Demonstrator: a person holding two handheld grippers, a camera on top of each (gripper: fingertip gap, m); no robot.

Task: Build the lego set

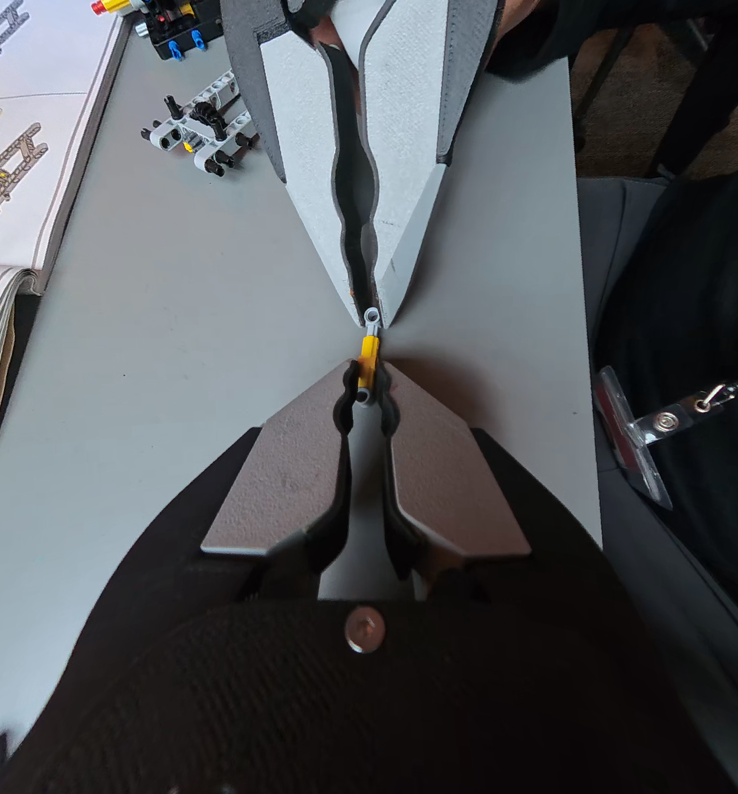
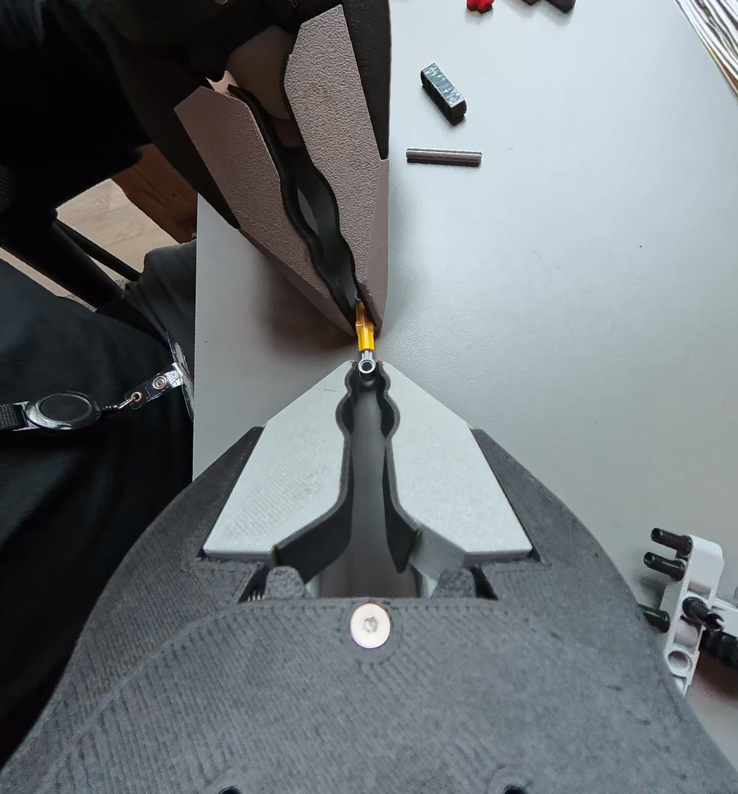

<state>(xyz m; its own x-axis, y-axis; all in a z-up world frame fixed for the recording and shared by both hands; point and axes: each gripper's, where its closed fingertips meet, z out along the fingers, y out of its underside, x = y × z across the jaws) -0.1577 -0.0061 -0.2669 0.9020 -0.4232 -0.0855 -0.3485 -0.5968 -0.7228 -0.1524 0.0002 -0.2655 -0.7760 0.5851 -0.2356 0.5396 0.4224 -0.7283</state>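
I am holding the small yellow plastic connector piece (image 1: 367,367) pinched in my left gripper (image 1: 367,378), tips clamped on it just above the grey worktop (image 1: 186,343). My right gripper (image 2: 366,371) is nipping the light grey pin with a ring end (image 2: 366,365), which is meeting the yellow piece tip to tip. A white beam assembly with black pins (image 1: 204,129) is lying far left.

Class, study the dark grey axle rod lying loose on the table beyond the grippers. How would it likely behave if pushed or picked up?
The dark grey axle rod looks thin and straight, so probably stiff and light. Lying flat on the smooth table, it may roll if nudged sideways, though its ridges could limit this. Its slimness would likely make pinching it fiddly.
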